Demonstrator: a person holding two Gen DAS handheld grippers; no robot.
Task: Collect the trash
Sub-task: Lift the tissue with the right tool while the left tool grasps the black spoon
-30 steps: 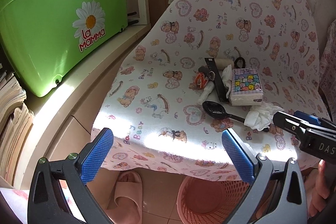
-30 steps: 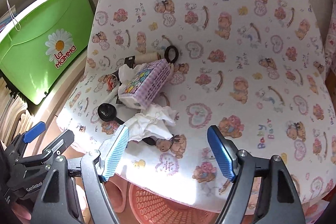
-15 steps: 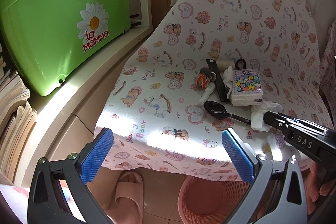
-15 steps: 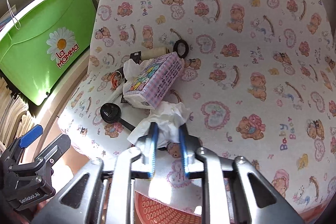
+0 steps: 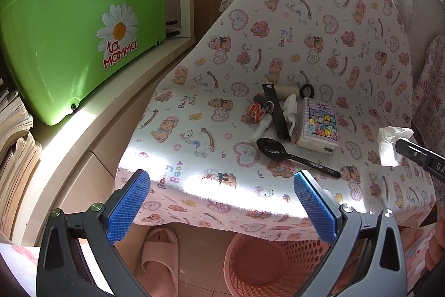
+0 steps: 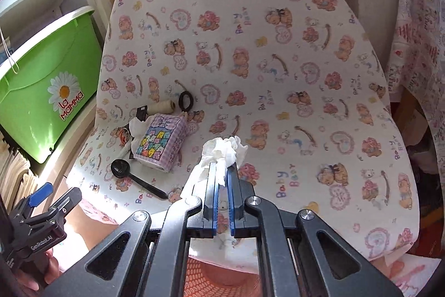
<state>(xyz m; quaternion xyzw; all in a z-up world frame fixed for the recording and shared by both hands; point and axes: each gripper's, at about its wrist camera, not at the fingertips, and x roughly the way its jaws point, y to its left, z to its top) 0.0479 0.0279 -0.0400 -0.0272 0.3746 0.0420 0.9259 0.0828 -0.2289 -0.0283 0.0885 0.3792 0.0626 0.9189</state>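
My right gripper [image 6: 221, 170] is shut on a crumpled white tissue [image 6: 222, 151] and holds it above the bear-print cloth; the same tissue [image 5: 390, 142] hangs at the gripper tip at the right edge of the left wrist view. My left gripper [image 5: 222, 202] stands open and holds nothing, low before the table's front edge. A pink mesh waste basket [image 5: 267, 266] stands on the floor under that edge. On the cloth lie another crumpled tissue [image 5: 290, 109], a tissue pack [image 5: 318, 127], a black spoon [image 5: 289, 156] and an orange wrapper [image 5: 256, 112].
A green plastic bin [image 5: 72, 32] sits on a cream shelf at the left, with stacked papers [image 5: 14, 135] below. A pink slipper [image 5: 160, 258] lies on the floor beside the basket. A thread spool [image 6: 162, 106] and a black ring [image 6: 185, 100] lie behind the pack.
My right gripper closed on the crumpled tissue near the spoon handle and lifted it off the cloth, moving right. The left gripper stayed open and nearly still.
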